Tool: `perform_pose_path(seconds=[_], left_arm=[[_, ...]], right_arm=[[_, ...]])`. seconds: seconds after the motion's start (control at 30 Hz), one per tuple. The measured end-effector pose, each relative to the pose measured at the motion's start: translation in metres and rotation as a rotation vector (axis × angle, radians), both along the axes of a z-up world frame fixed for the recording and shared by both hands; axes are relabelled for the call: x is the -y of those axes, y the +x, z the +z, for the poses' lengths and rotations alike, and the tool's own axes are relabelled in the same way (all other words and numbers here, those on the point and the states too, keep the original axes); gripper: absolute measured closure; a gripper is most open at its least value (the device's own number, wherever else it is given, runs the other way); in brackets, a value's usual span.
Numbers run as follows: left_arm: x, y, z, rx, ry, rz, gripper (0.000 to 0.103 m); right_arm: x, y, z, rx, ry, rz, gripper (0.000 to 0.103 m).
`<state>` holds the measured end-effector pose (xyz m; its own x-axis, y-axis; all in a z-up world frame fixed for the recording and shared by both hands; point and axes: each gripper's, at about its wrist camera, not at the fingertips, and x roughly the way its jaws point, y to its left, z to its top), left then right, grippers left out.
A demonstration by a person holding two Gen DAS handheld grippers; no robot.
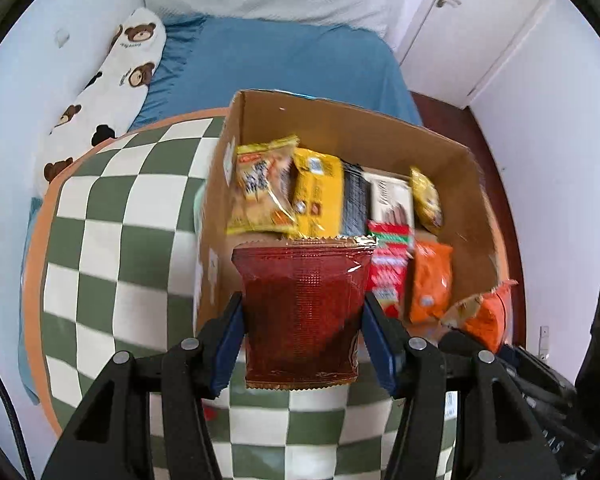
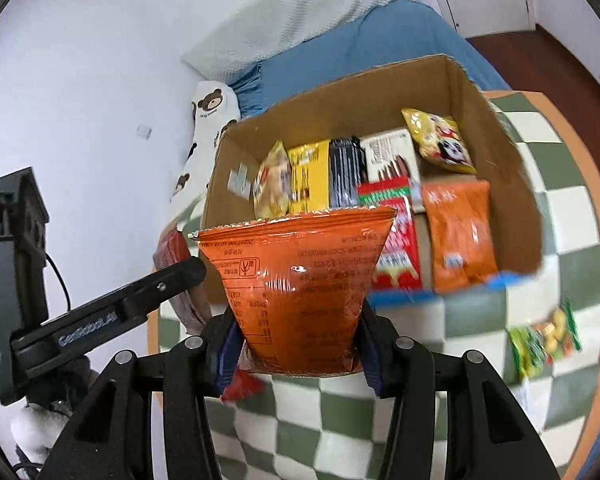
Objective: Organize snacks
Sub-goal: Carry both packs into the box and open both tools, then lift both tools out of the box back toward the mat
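The left tongs [image 1: 302,344] are clamped on a dark red foil snack packet [image 1: 302,312], held upright just in front of the near wall of the open brown cardboard box [image 1: 340,128]; the right tongs [image 2: 296,344] are likewise clamped on a crinkled orange plastic snack bag [image 2: 300,280], its sealed top flaring wide before the same box. Inside, a back row stands already filed: a yellow cracker pack [image 1: 260,188], a yellow box [image 1: 318,196], a dark ribbed pack [image 1: 356,200], a white carton [image 1: 392,200] and a small yellow bag [image 1: 426,200]. In front of them lie a red-and-green pack [image 1: 390,264] and an orange pouch [image 1: 430,280]. Much of the sorting looks done; both held packets and a green bag of mixed snacks [image 2: 544,340], lying on the checked green-and-white cloth [image 1: 120,240] of the counter right of the box, are left. Open floor shows in the box's near left corner, and more, perhaps, along its right wall. The cardboard rim is the edge to clear; the two tools sit close together, so they could knock each other.
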<state>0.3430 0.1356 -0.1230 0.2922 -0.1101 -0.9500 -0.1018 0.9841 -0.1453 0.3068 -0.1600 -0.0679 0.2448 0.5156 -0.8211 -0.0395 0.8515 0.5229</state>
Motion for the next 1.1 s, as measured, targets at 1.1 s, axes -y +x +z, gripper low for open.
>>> perform_pose_path(seconds=[1.1], left_arm=[[-0.001, 0.039, -0.079, -0.189, 0.024, 0.001, 0.038]], right_arm=[[-0.020, 0.055, -0.083, -0.138, -0.228, 0.065, 0.011]])
